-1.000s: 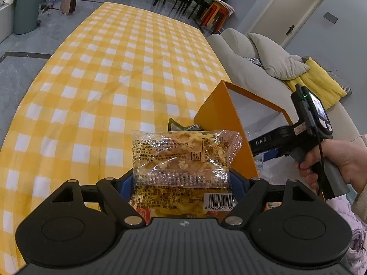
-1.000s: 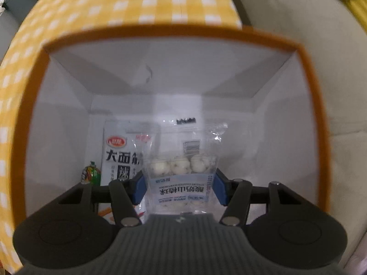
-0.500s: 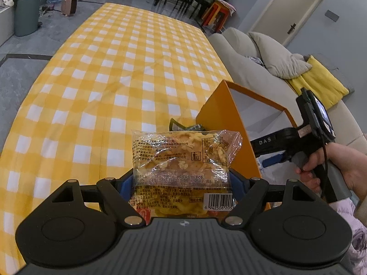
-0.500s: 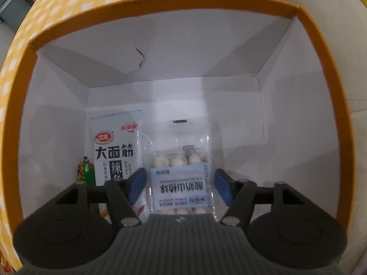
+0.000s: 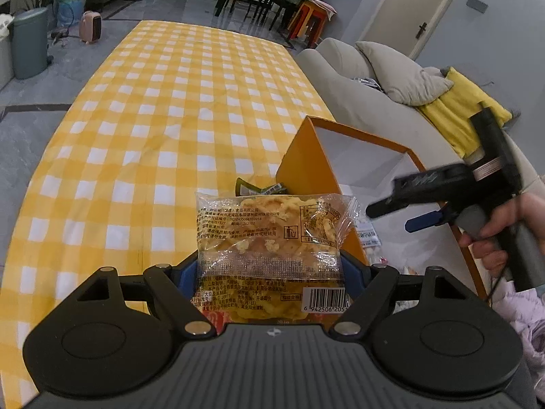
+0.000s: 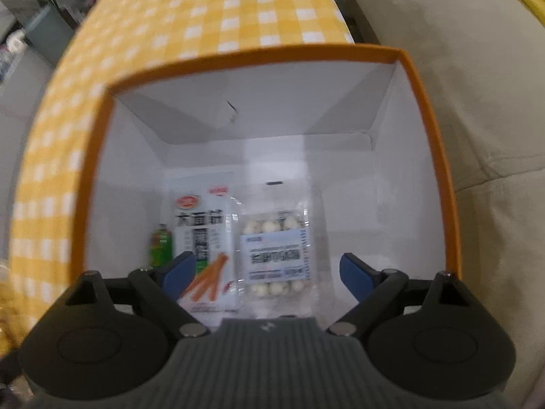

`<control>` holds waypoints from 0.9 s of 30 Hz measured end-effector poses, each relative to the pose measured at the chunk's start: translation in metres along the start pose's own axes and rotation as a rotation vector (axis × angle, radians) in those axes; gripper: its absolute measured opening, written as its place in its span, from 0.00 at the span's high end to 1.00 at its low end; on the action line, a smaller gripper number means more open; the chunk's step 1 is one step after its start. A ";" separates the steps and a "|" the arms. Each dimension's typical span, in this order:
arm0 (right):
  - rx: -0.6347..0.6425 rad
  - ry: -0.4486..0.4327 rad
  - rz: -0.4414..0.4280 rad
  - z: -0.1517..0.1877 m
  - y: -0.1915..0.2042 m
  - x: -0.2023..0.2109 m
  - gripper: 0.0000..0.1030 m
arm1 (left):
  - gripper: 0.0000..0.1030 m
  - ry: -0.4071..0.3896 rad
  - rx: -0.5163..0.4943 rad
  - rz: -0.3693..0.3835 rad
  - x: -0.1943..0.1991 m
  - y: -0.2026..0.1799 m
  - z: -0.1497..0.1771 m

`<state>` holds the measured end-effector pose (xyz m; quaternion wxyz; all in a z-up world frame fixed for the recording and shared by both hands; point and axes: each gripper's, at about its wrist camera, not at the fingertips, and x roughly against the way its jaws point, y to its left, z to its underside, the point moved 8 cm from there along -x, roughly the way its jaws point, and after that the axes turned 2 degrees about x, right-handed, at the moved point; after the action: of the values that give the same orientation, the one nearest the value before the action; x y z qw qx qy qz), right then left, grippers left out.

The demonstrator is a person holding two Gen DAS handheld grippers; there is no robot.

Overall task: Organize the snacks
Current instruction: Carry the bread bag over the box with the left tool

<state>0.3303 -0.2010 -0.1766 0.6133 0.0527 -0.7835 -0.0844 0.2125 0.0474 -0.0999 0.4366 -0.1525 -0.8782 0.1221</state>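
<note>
My left gripper is shut on a clear packet of yellow crispy snacks, held above the checked table just left of the orange box. My right gripper is open and empty above the box's open top; it also shows in the left wrist view, raised over the box. Inside the box lie a white packet with carrot-coloured sticks, a clear packet of white balls and a small green packet.
The yellow-and-white checked tablecloth stretches far ahead. A dark green wrapper lies beside the box's left wall. A beige sofa with cushions runs along the right. Chairs and a bin stand beyond the table.
My right gripper has let go of the packet of white balls, which now lies in the box, and has opened and pulled back upward. The left gripper still holds its packet.
</note>
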 end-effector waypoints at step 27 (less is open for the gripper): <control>-0.255 -0.515 -0.377 0.081 -0.085 0.128 0.09 | 0.10 0.037 -0.175 -0.053 -0.008 -0.138 -0.012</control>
<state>0.2188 -0.3029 -0.0905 0.3706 0.0966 -0.8722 -0.3043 0.2044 -0.0824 -0.0512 0.4410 -0.1691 -0.8809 0.0307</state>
